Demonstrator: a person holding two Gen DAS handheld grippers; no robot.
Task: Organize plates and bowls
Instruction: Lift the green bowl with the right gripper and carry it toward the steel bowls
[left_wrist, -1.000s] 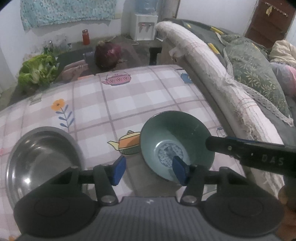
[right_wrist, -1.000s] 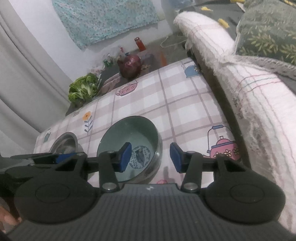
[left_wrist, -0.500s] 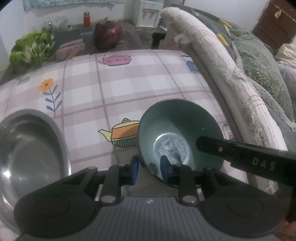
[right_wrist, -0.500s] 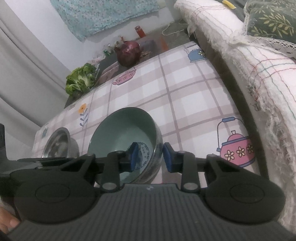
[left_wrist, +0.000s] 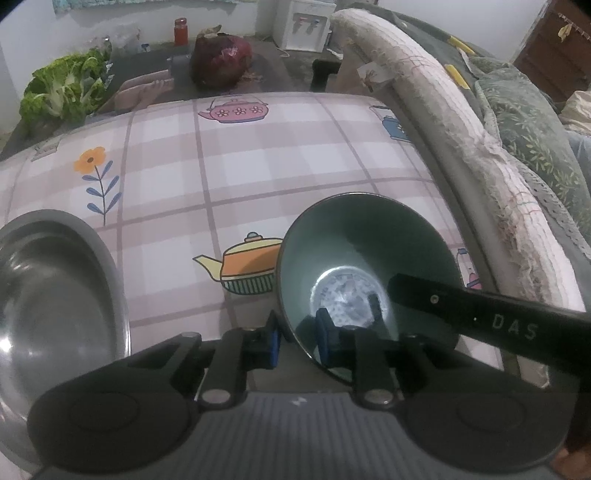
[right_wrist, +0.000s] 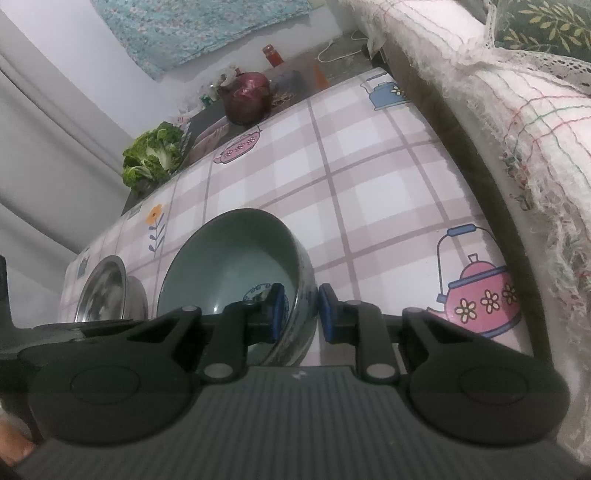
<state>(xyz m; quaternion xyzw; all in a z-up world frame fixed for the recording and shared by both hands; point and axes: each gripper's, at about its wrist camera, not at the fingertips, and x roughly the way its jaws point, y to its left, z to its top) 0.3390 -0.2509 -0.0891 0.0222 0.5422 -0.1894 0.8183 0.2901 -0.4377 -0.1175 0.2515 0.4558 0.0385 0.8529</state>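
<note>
Both claws hold the green bowl (left_wrist: 364, 258) by its rim: left gripper (left_wrist: 297, 338) on the near-left side, right gripper (right_wrist: 302, 314) on the right.

White walls, checked tablecloth (left_wrist: 258, 166), blanket-draped sofa (left_wrist: 461, 122), perhaps a water dispenser (left_wrist: 303, 26).

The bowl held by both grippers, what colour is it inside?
Green bowl, pale patterned centre; left wrist view shows it best.
</note>
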